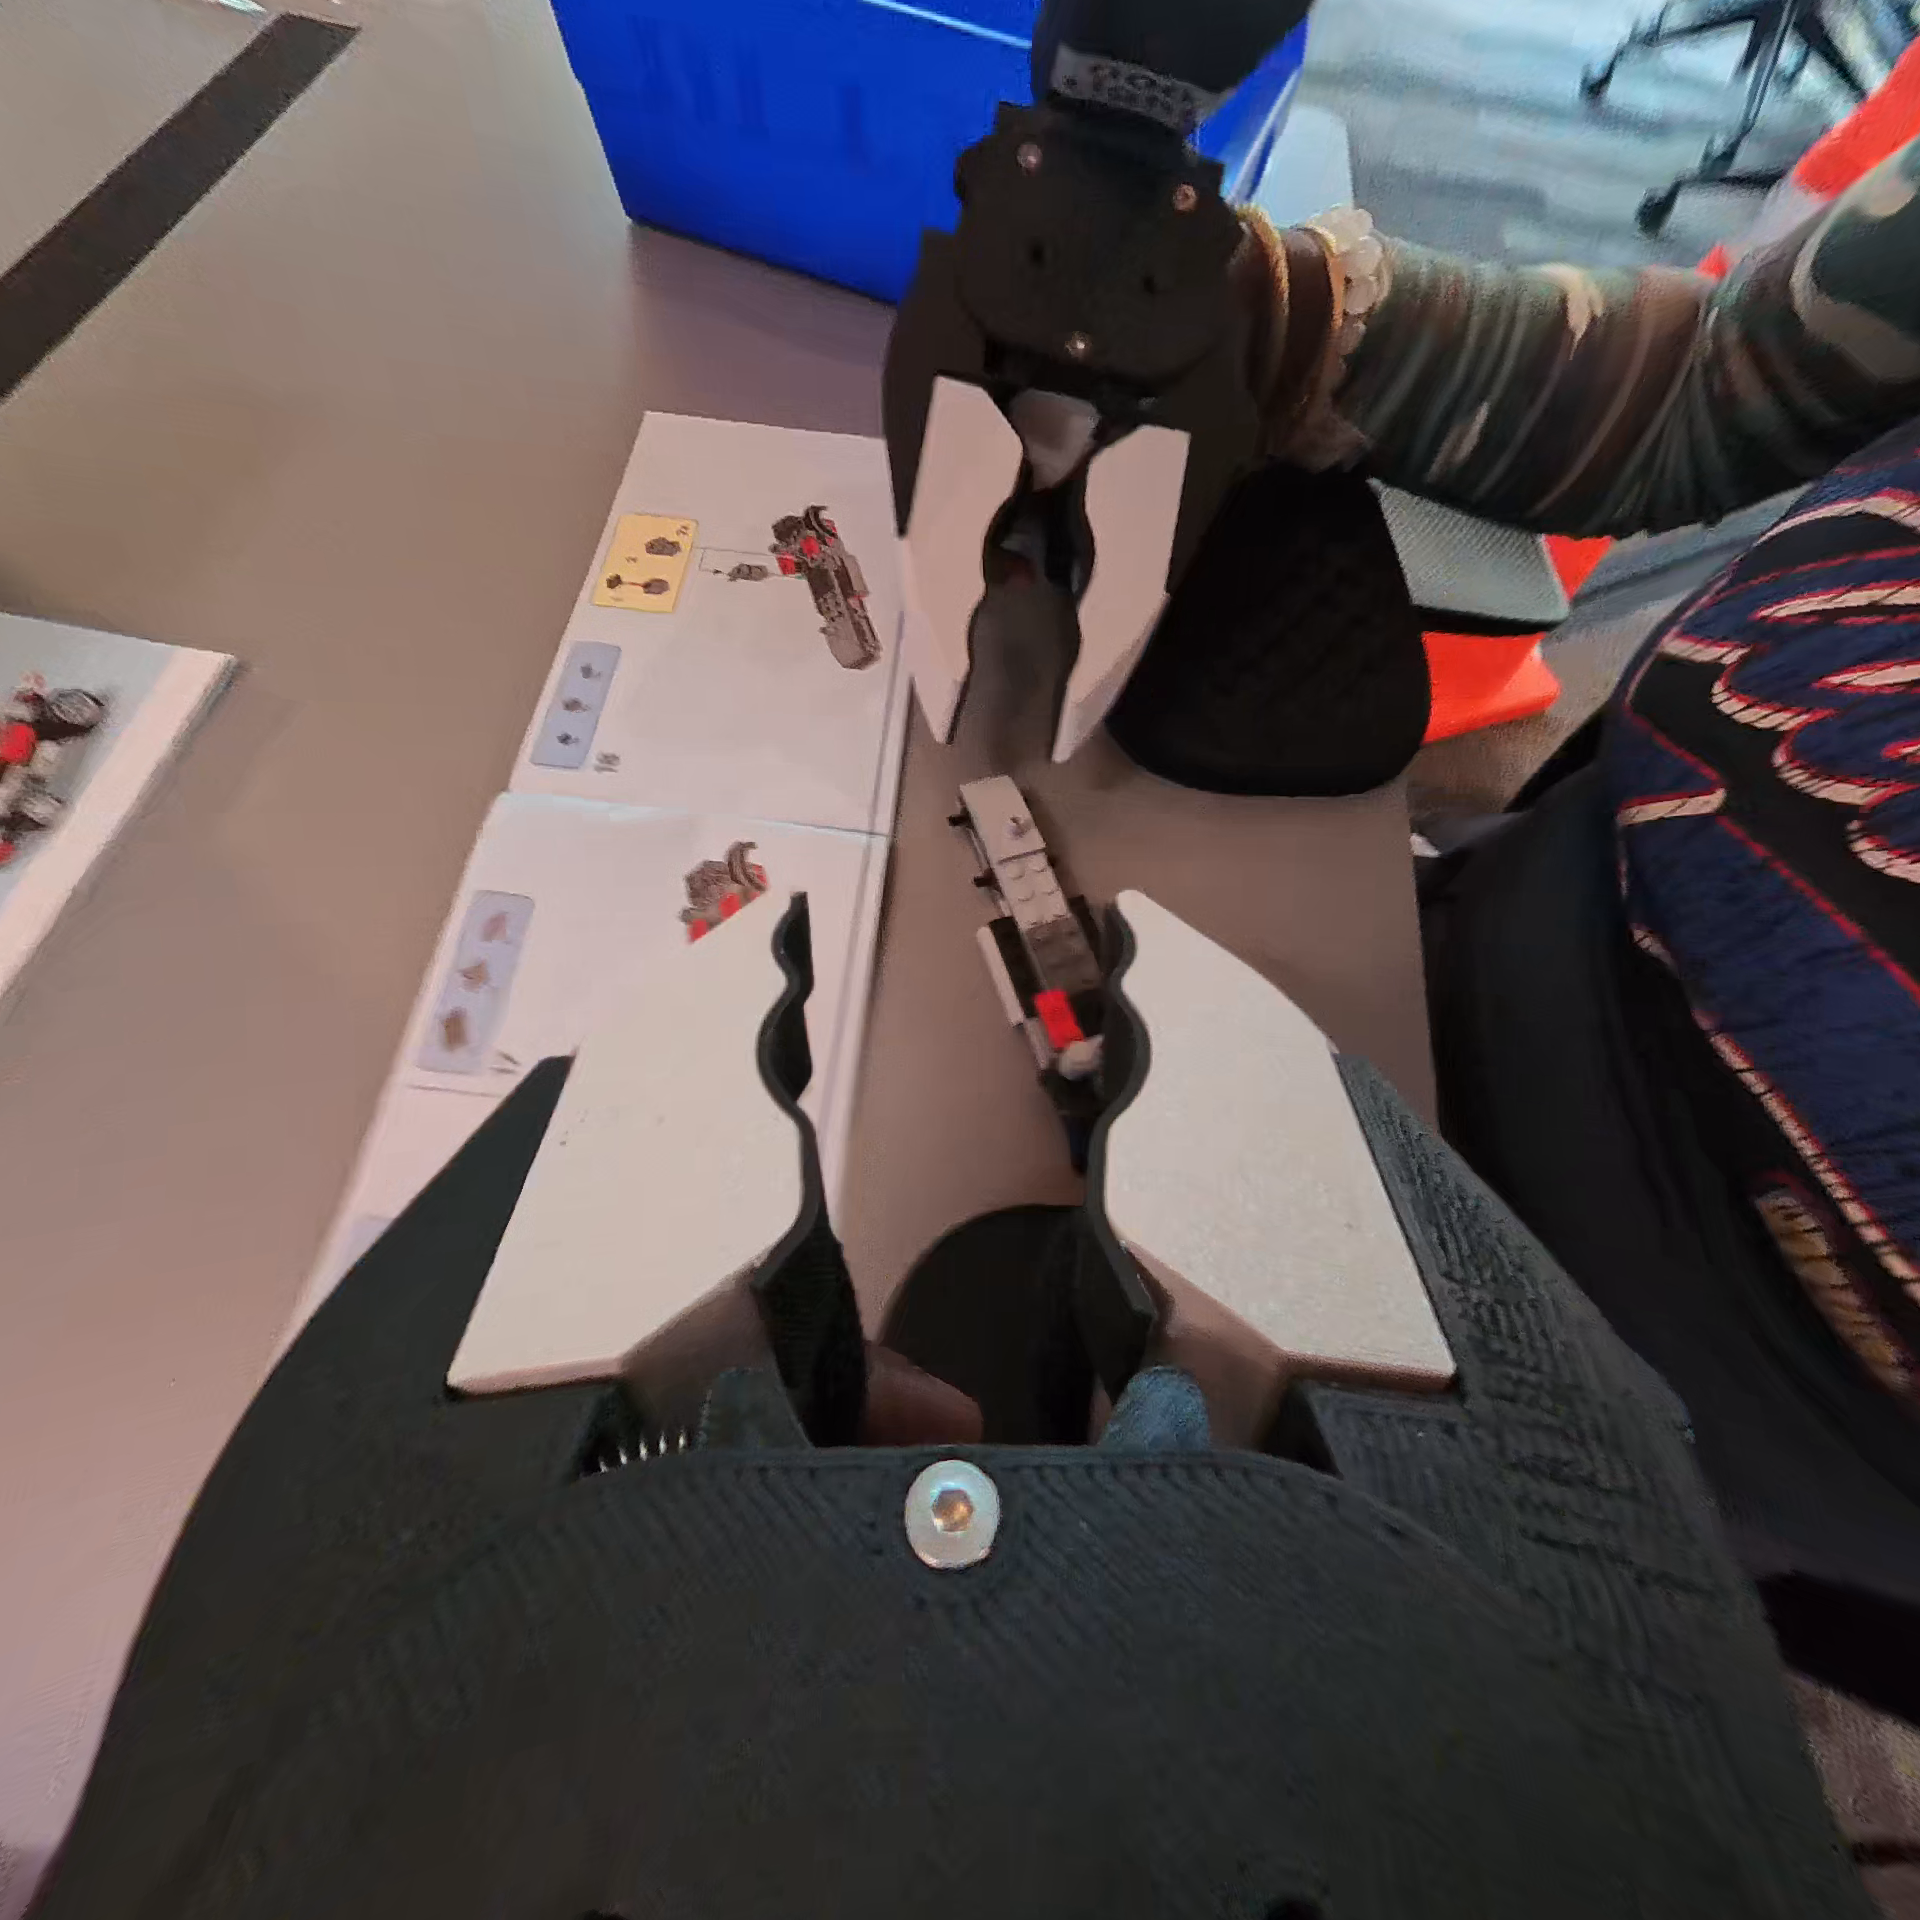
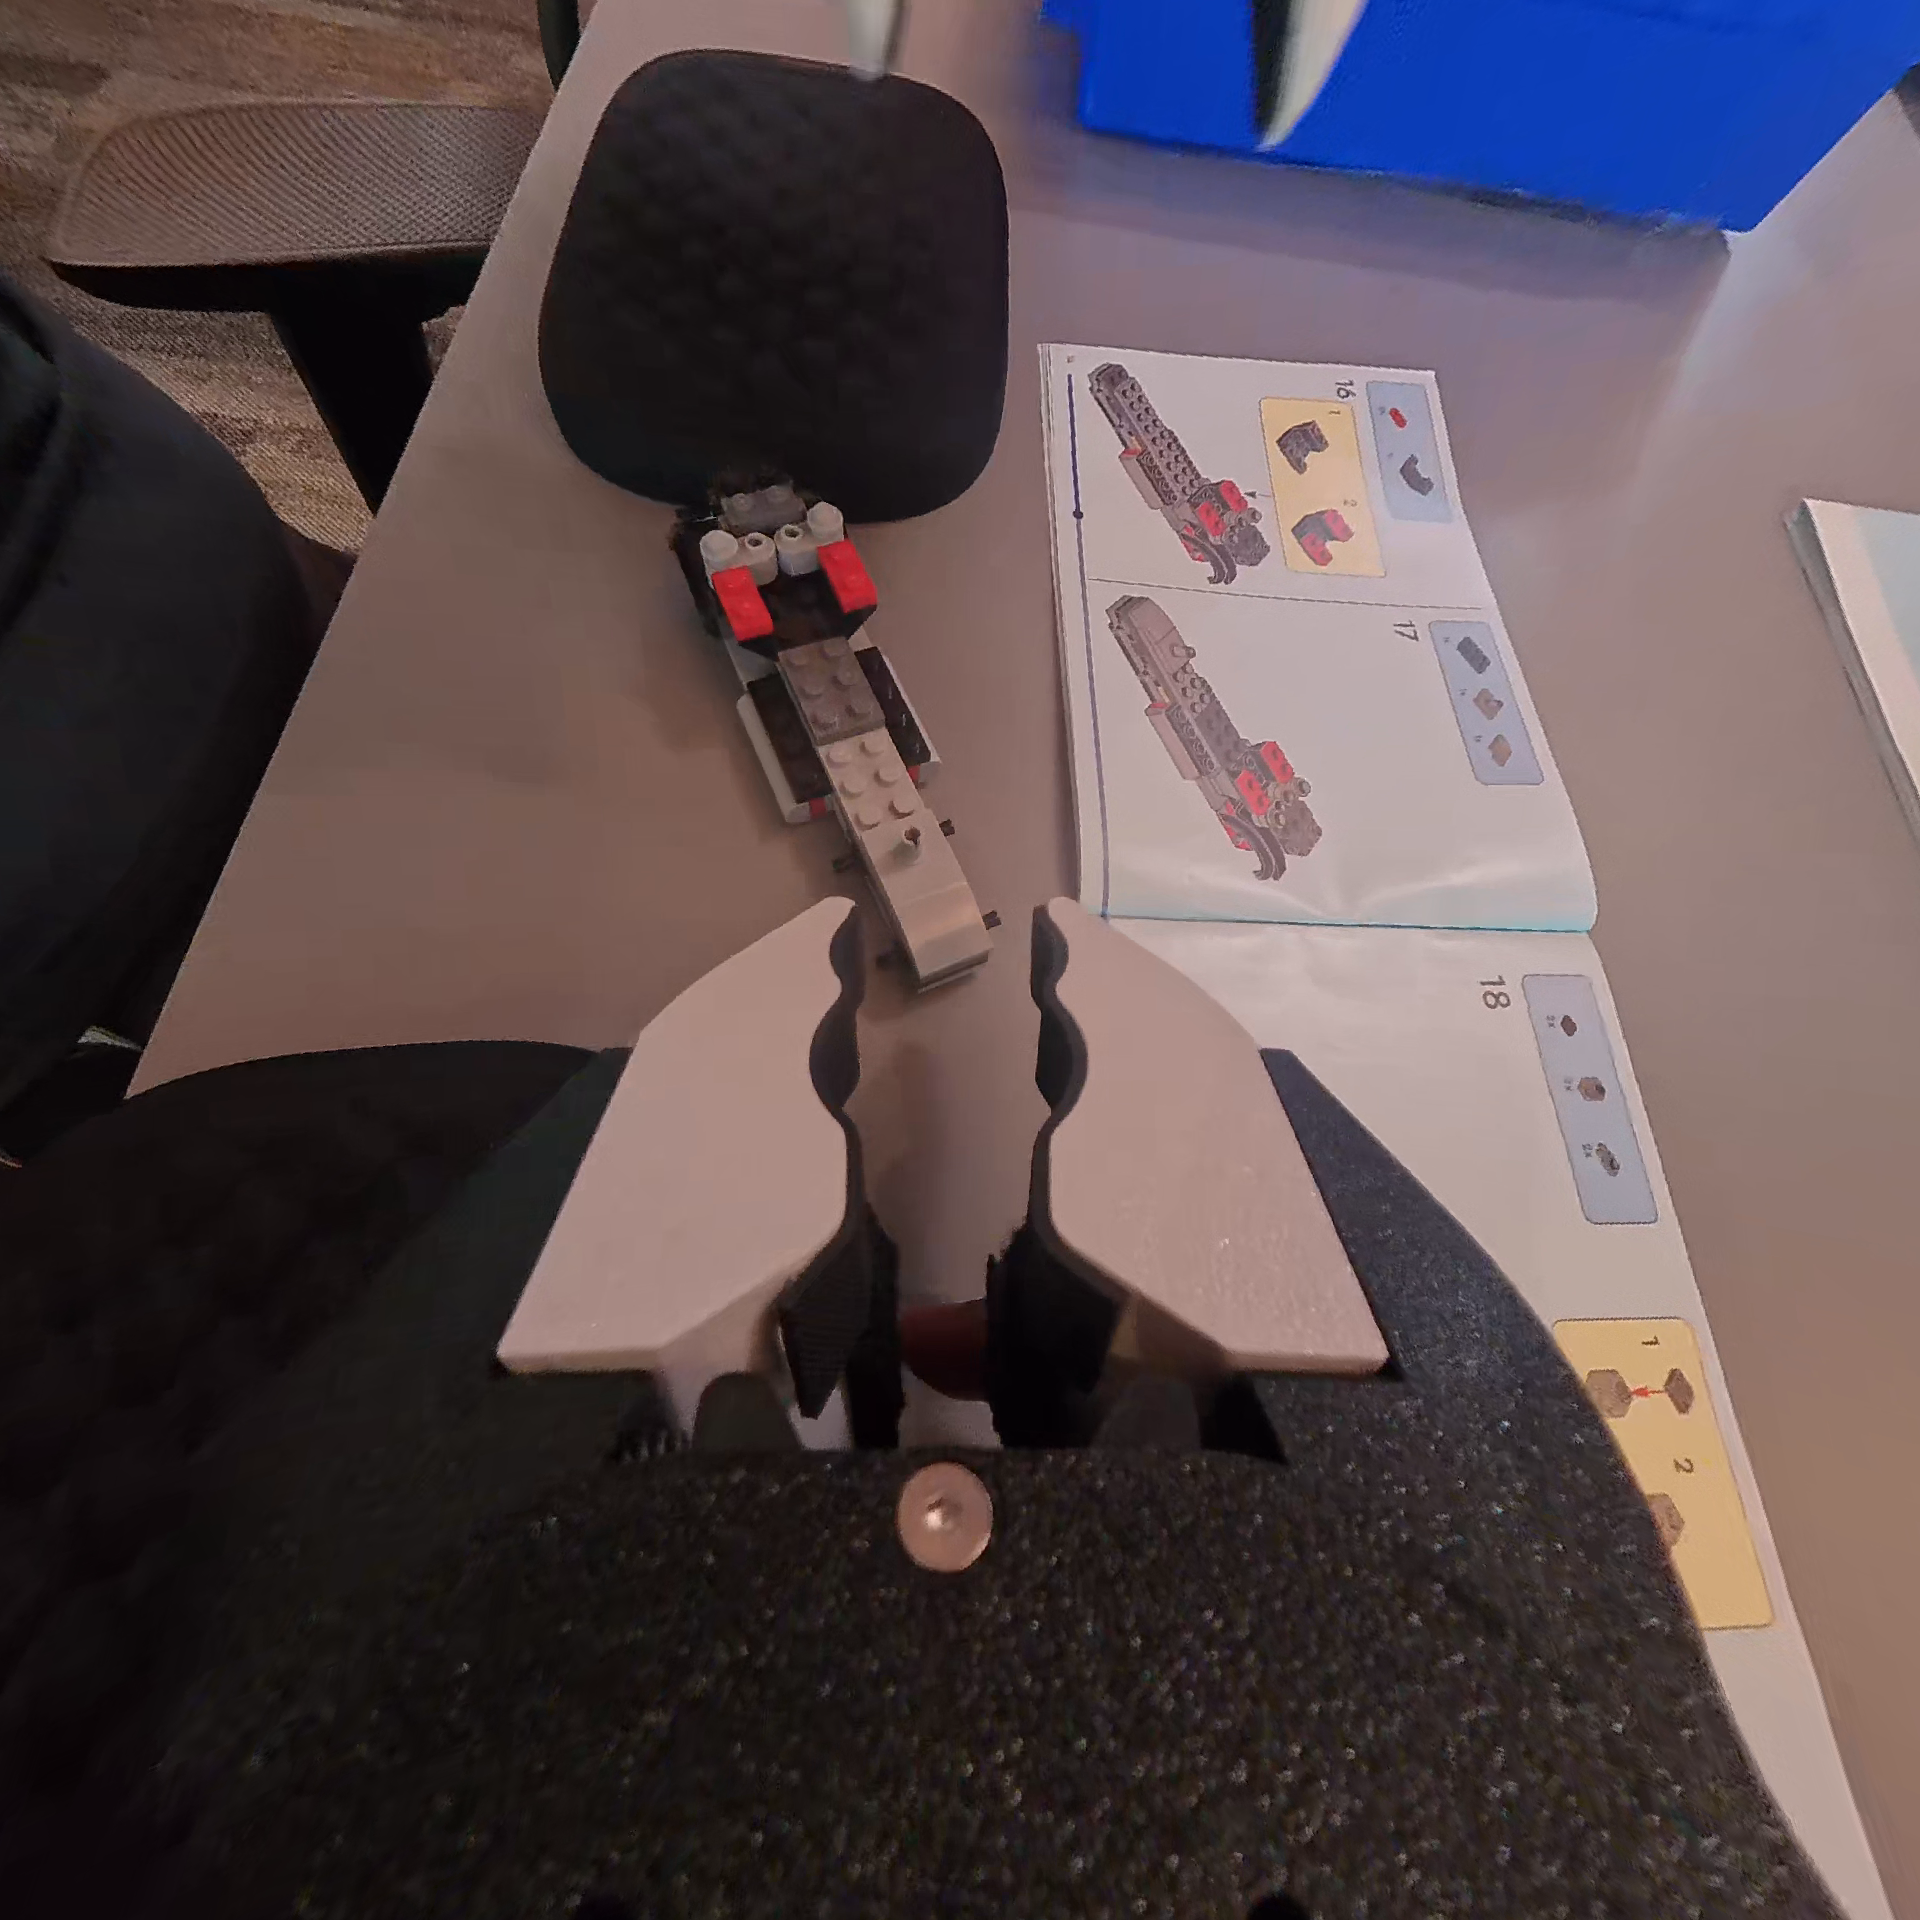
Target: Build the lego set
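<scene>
A long, partly built lego model (image 2: 831, 707) in grey, black and red lies on the grey table (image 2: 520, 675). Its red end touches a black pad (image 2: 774, 281). My right gripper (image 2: 945, 920) is open and empty, and the model's smooth grey end lies just ahead of its fingertips. In the left wrist view the model (image 1: 1029, 925) lies between the tips of my open, empty left gripper (image 1: 961, 914), close to the right finger (image 1: 1226, 1091). The right gripper (image 1: 1003, 738) faces it from beyond the model's far end.
An open instruction booklet (image 2: 1299, 644) lies flat beside the model and also shows in the left wrist view (image 1: 727, 675). A blue box (image 1: 790, 125) stands at the back. A second black pad (image 1: 1268, 623) lies by the table edge. Printed material (image 1: 73, 727) lies far left. A person sits close on the right. One gripper's finger ends stand about 11 cm off the other's.
</scene>
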The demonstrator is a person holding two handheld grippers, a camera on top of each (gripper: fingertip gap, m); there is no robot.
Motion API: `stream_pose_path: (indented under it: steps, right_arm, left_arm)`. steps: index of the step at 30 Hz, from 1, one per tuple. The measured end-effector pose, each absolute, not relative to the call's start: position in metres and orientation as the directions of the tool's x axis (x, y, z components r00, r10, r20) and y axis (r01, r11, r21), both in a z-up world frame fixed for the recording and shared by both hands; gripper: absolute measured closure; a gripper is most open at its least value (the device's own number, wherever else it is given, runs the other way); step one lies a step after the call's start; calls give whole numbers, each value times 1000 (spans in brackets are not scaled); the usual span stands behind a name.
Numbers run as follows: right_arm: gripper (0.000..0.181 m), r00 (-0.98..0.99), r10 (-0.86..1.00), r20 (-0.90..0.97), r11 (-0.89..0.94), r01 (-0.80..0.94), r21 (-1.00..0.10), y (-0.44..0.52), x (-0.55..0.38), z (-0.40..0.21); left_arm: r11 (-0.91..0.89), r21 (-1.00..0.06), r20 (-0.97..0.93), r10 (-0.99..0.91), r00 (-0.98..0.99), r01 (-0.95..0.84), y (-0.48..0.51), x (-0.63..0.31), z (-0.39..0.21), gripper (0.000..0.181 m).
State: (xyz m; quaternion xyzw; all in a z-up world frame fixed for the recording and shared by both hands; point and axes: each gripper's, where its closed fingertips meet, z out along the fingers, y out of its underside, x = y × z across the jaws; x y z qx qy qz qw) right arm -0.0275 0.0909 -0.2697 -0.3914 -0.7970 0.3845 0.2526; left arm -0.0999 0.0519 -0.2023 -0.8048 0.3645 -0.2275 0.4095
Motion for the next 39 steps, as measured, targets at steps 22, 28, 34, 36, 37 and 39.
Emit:
stream_pose_path:
  steps: [22, 28, 34, 36, 37, 39]
  right_arm:
    - [161, -505, 863, -26, 347, 629, -696, 88, -26, -299]
    - [162, -360, 932, -53, 231, 700, -676, 89, -22, -299]
    - [146, -370, 927, -62, 203, 635, -745, 83, -29, -283]
    - [144, -370, 928, -48, 178, 553, -814, 91, -35, -268]
    - [144, -357, 933, -41, 156, 505, -849, 97, -39, -261]
    - [146, -327, 943, -55, 96, 427, -899, 108, -46, -249]
  left_arm:
    - [-519, -779, 50, -611, 790, -352, 18, -90, -273, 129]
    - [-518, -806, 91, -586, 805, -286, 31, -113, -264, 129]
    - [-486, -822, 115, -653, 749, -298, 44, -105, -265, 129]
    - [-500, -814, 152, -675, 722, -296, 42, -102, -267, 129]
    - [-501, -813, 161, -684, 712, -297, 40, -100, -268, 129]
    - [-499, -813, 163, -690, 706, -300, 39, -100, -269, 129]
